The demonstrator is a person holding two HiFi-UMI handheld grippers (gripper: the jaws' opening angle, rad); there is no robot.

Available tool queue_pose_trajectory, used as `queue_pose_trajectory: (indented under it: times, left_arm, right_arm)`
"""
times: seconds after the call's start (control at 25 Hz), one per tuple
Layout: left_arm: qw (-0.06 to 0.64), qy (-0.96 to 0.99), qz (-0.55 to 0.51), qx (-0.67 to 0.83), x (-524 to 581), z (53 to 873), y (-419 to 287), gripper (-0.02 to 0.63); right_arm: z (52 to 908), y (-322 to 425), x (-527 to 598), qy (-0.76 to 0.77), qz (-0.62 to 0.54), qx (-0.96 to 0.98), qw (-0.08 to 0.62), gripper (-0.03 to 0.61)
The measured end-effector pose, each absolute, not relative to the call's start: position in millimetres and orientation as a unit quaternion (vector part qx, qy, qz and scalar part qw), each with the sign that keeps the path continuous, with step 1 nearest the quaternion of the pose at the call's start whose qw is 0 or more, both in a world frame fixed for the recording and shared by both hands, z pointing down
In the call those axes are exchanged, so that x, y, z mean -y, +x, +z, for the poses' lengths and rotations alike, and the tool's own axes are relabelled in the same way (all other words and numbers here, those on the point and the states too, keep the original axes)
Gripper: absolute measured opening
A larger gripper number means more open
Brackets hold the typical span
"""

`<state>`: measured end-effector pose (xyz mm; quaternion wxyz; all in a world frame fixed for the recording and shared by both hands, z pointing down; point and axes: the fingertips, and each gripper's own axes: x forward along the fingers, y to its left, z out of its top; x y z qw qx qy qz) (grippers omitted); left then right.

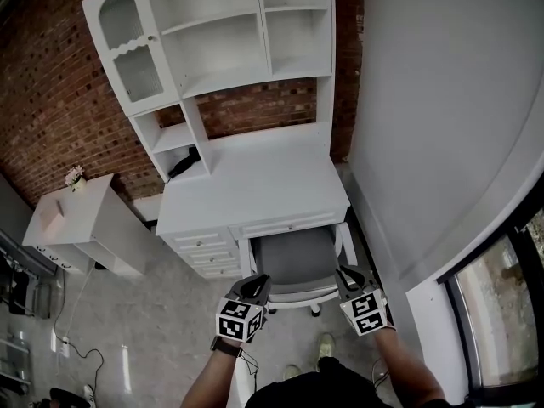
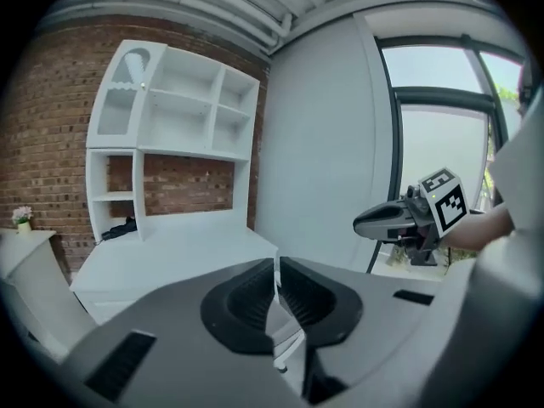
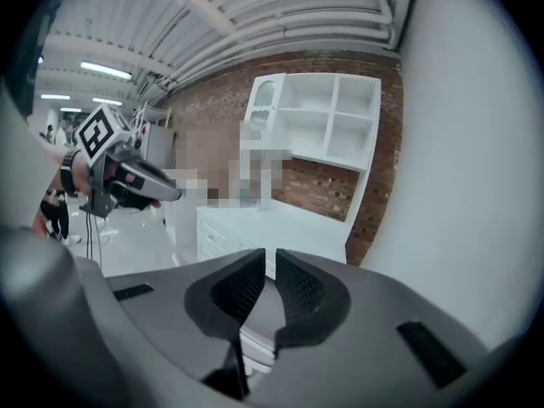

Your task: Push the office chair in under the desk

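The grey office chair (image 1: 293,262) with a white frame stands with its seat partly under the white desk (image 1: 255,185). My left gripper (image 1: 257,286) hovers at the left end of the chair's back, and my right gripper (image 1: 347,275) is by its right end, near the armrest. In the left gripper view the jaws of my left gripper (image 2: 277,283) stand together with only a slit between them and nothing in it; a bit of the white chair frame (image 2: 289,347) shows below. My right gripper (image 3: 270,283) is likewise shut on nothing, above the chair (image 3: 259,317).
A white hutch (image 1: 229,41) with shelves rises from the desk against the brick wall. A black object (image 1: 183,164) lies in a lower shelf. A white side cabinet (image 1: 85,223) with a flower pot (image 1: 75,177) stands left. A grey wall (image 1: 442,126) runs close on the right.
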<state>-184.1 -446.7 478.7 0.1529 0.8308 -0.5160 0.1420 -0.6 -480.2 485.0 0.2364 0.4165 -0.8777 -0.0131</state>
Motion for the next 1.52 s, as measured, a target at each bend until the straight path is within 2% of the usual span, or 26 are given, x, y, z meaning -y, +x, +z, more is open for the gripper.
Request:
queue_pose_trajectory:
  times: [0.2, 0.64, 1.52]
  left_arm:
    - [0.136, 0.818, 0.095, 0.551, 449.1, 444.2, -190.5, 0.017]
    - [0.121, 0.790, 0.015, 0.601, 446.6, 376.9, -204.8, 0.008]
    - [0.123, 0.784, 0.010, 0.609, 455.7, 379.6, -206.2, 0.006]
  right_arm:
    - [441.1, 1.8, 485.4, 0.436, 0.020, 0.884, 0.165, 0.025]
    - [383.4, 14.6, 484.5, 0.466, 0.022, 0.881, 0.083, 0.009]
    - [384.6, 16.7, 494.2, 0.460, 0.024, 0.885, 0.071, 0.005]
